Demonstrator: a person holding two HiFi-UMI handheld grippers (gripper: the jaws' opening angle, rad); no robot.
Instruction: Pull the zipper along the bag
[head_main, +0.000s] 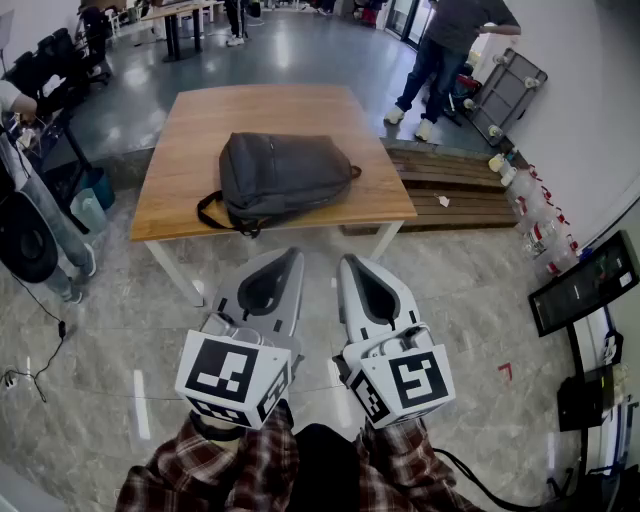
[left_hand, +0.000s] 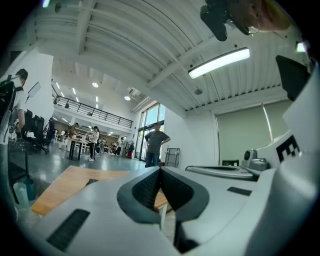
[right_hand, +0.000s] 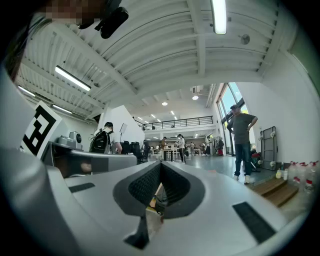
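A wooden table (head_main: 170, 190) fills the upper centre of the head view, with a grey backpack (head_main: 285, 180) lying on it. Lower down, well apart from the backpack, the left gripper (head_main: 288, 258) and right gripper (head_main: 350, 263) point toward it, both with jaws closed on nothing. A wooden pallet (head_main: 450, 190) lies to the right of the table.

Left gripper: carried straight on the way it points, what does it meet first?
Probably the wooden table's near edge, just short of the grey backpack. The left gripper, jaws shut, aims there, but height and depth are unclear.
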